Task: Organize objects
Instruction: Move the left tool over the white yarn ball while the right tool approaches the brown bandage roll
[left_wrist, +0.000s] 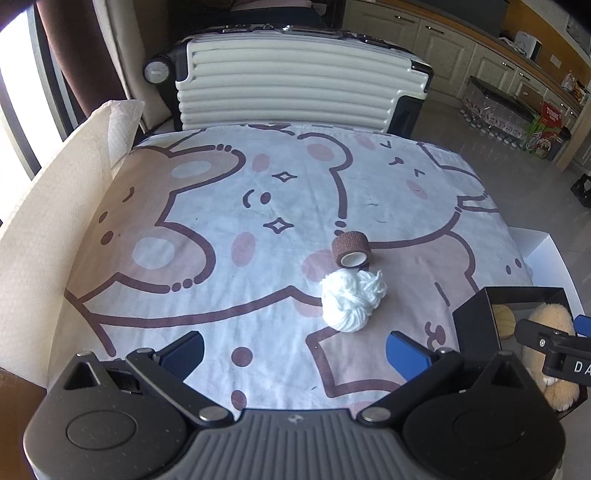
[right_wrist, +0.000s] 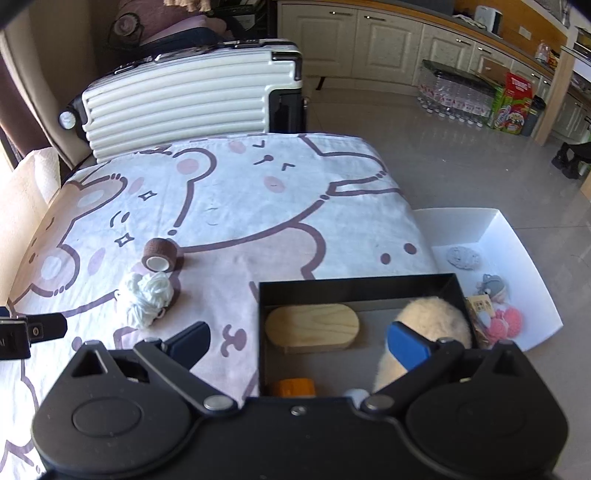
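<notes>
A white yarn ball (left_wrist: 352, 301) lies on the bear-print cloth (left_wrist: 221, 229), with a brown tape roll (left_wrist: 351, 249) just behind it. My left gripper (left_wrist: 295, 350) is open and empty, a little short of the yarn. Both show in the right wrist view, yarn (right_wrist: 147, 299) and roll (right_wrist: 159, 254). My right gripper (right_wrist: 299, 341) is open and empty above the near left wall of a black box (right_wrist: 354, 286). The box holds a wooden oval (right_wrist: 312, 326), a cream plush (right_wrist: 432, 321) and an orange item (right_wrist: 293, 387).
A white tray (right_wrist: 517, 258) right of the table holds a grey pad, a small grey toy and pink pompoms. A white ribbed suitcase (left_wrist: 288, 85) stands behind the table. A cream cushion (left_wrist: 48, 229) borders the left edge. Tiled floor and cabinets lie to the right.
</notes>
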